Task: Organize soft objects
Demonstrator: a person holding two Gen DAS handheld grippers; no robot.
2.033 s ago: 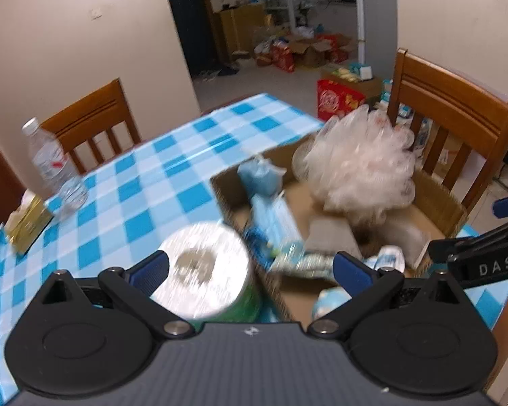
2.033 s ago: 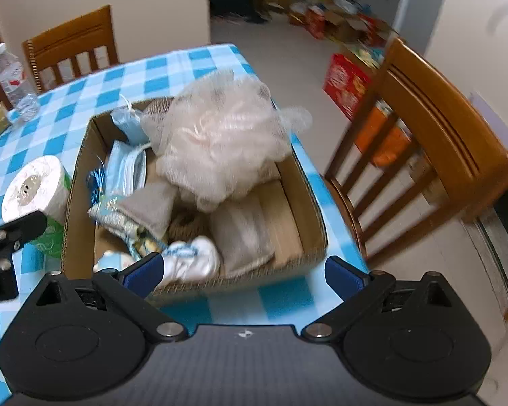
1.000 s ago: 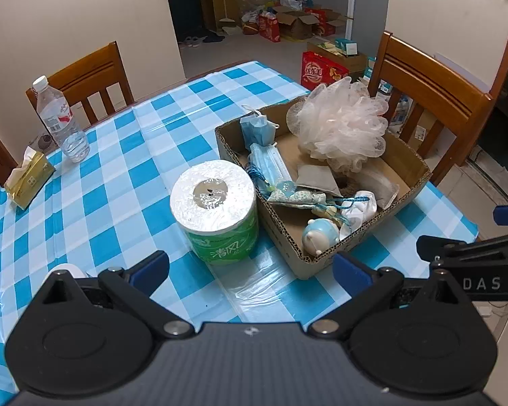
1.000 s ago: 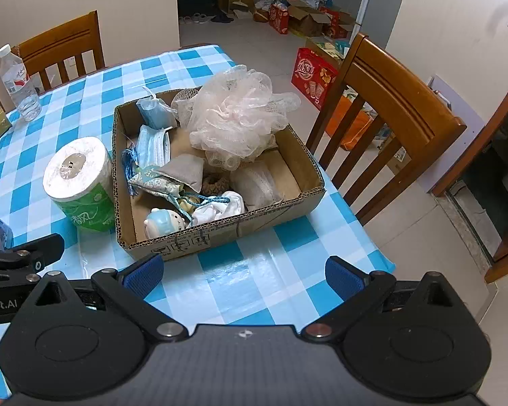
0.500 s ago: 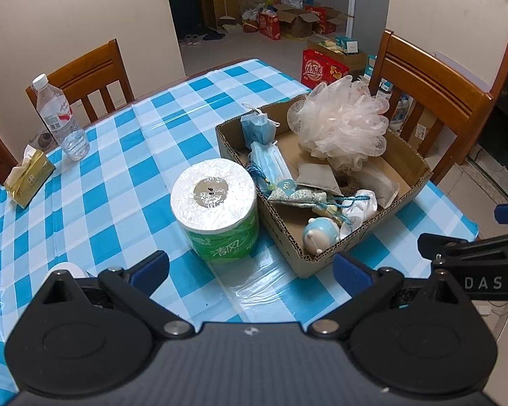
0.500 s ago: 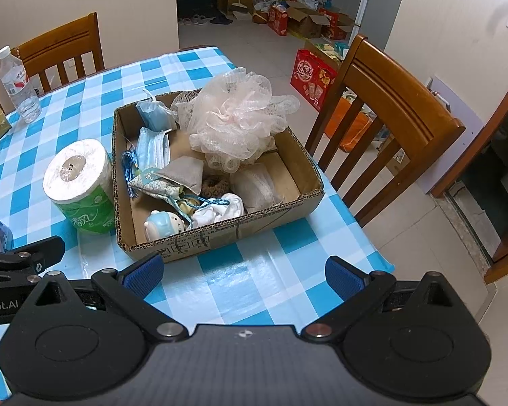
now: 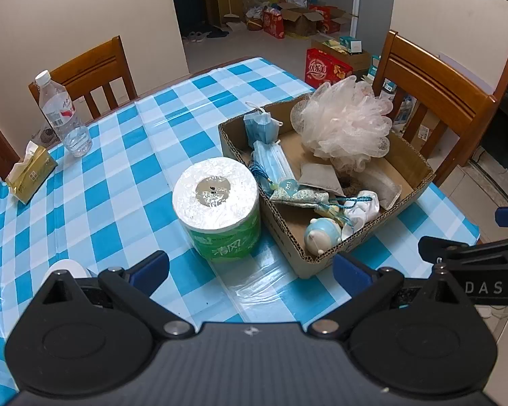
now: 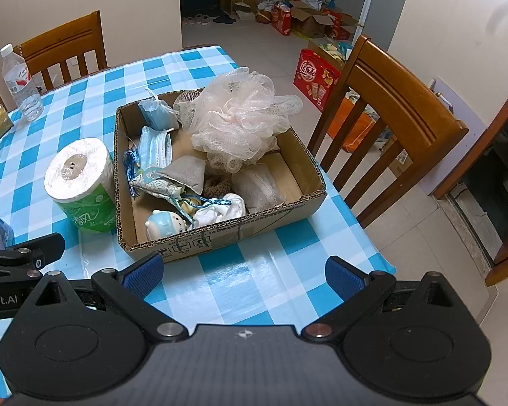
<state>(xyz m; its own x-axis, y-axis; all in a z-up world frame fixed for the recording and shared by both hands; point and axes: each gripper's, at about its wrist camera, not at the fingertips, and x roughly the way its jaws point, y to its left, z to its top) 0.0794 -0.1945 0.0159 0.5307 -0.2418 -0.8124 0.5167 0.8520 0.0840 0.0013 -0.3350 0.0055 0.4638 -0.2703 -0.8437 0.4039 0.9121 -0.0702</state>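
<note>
Left wrist view: left gripper (image 7: 250,269) held above the near edge of the table (image 7: 125,182), jaws spread wide, nothing between the blue pads.
Right wrist view: right gripper (image 8: 244,272) held above the near right part of the table, jaws spread wide, holding nothing.
Table: covered by a blue-and-white checked cloth.
Cardboard box (image 8: 240,228): shallow and open-topped, on the right half of the table, just right of the toilet paper roll.
Toilet paper roll (image 7: 216,208): upright in a green wrapper, standing on the cloth outside the box, near its left wall; whether it touches the wall I cannot tell.
Bath pouf (image 8: 238,120): pale pink mesh, in the far right part of the box, rising above the rim.
Face masks (image 8: 154,145): light blue, along the left side of the box; one folded mask (image 7: 260,127) in the far left corner.
Grey pouch (image 8: 186,172): in the middle of the box, beside a patterned sachet with a blue tassel (image 8: 152,182).
Small round toy (image 7: 323,233): pale blue and white, in the near left corner of the box.
White cloth (image 8: 223,211): bunched against the near wall, right of the toy.
Water bottle (image 7: 62,115): upright at the far left of the table.
Tissue pack (image 7: 30,172): yellow, at the left edge, near the bottle.
Wooden chairs: one (image 7: 88,71) behind the far left corner, one (image 8: 393,115) right of the box.
</note>
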